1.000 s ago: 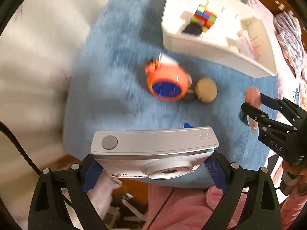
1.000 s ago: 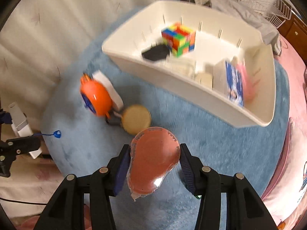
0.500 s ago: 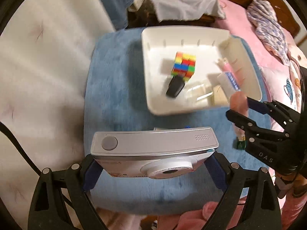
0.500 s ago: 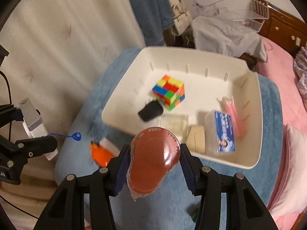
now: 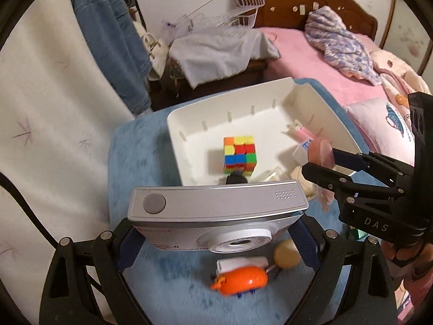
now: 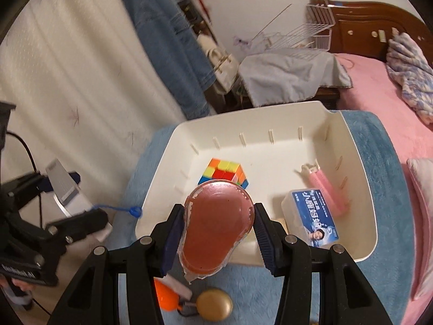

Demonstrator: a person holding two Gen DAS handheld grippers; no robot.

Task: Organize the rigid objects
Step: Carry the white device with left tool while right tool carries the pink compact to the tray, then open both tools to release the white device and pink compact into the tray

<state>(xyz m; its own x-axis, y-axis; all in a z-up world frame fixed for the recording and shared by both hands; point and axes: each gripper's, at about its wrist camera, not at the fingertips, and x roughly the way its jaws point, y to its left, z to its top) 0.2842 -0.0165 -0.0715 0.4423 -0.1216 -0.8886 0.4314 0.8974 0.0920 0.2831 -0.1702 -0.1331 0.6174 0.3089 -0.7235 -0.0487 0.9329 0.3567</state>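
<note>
Silver metal fills the left claw (image 5: 216, 239): its blue pads are clamped on the two ends of a compact camera (image 5: 216, 208), lens facing down, held above the blue plush surface (image 5: 130, 162). The right claw (image 6: 216, 237) is clamped on a reddish, clear-shelled case (image 6: 216, 230) at the near rim of the white bin (image 6: 362, 189). Inside the bin lie a colour cube (image 6: 224, 173), a blue-labelled box (image 6: 311, 216) and a pink tube (image 6: 327, 189) just beside it. On the plush in front of the bin, an orange toy (image 5: 240, 280) touches a white block (image 5: 242, 265), with a tan round compact (image 5: 286, 256) just beside them.
</note>
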